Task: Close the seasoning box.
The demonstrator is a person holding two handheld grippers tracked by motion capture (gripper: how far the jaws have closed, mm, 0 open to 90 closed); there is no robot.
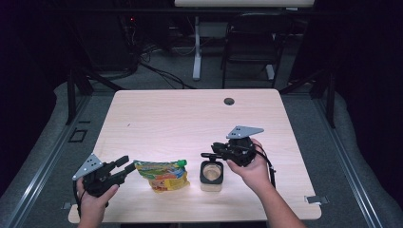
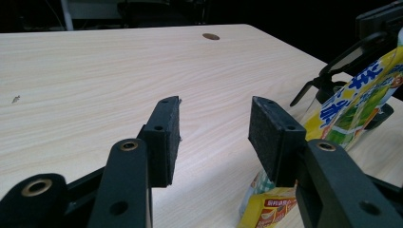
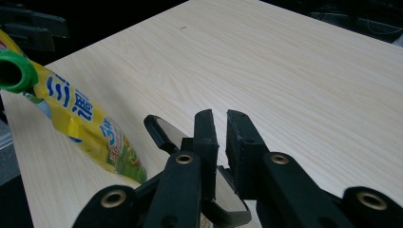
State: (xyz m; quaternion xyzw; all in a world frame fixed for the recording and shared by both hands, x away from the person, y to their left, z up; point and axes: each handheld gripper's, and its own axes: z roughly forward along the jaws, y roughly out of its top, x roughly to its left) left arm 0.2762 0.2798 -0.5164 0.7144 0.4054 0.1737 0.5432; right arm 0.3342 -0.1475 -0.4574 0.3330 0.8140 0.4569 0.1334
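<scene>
A yellow-green spouted pouch (image 1: 161, 175) with a green cap (image 1: 182, 163) lies near the front of the wooden table (image 1: 180, 118). My left gripper (image 1: 128, 164) sits just left of the pouch, open, with nothing between its pads (image 2: 215, 107); the pouch (image 2: 351, 99) lies off to its right. A small clear jar (image 1: 211, 173) stands right of the pouch. My right gripper (image 1: 206, 155) hovers over the jar, pointing left. Its pads (image 3: 220, 116) stand a narrow gap apart with table showing through, and a black-rimmed shiny lid (image 3: 164, 133) lies beneath them. The pouch (image 3: 85, 118) and its cap (image 3: 14, 71) show to the left.
A round cable hole (image 1: 229, 101) sits near the table's far edge. Behind the table stand a dark folding chair (image 1: 252, 42) and a white desk leg (image 1: 196, 47). The far half of the tabletop is bare wood.
</scene>
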